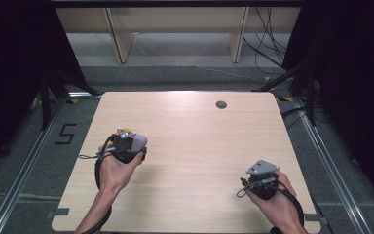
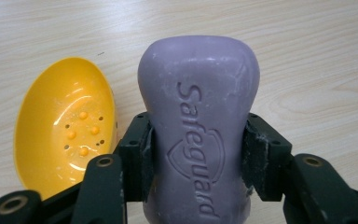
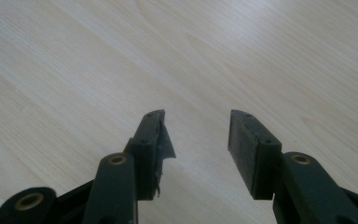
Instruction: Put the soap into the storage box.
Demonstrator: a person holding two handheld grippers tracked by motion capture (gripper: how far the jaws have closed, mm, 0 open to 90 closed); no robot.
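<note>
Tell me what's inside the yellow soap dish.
The yellow soap dish holds no soap: just raised bumps and small drain holes on its floor. Its near edge is hidden behind the left gripper, which is clamping the purple soap bar beside the dish.

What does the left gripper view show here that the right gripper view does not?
Left gripper view: a purple Safeguard soap bar clamped between the left gripper fingers, and an empty yellow soap dish with small drain holes and bumps, lying beside the bar on the table.

Right gripper view: the right gripper with its fingers apart and nothing between them; the pad on one finger looks torn and peeling.

Both: the light wooden table under black fingers.
</note>
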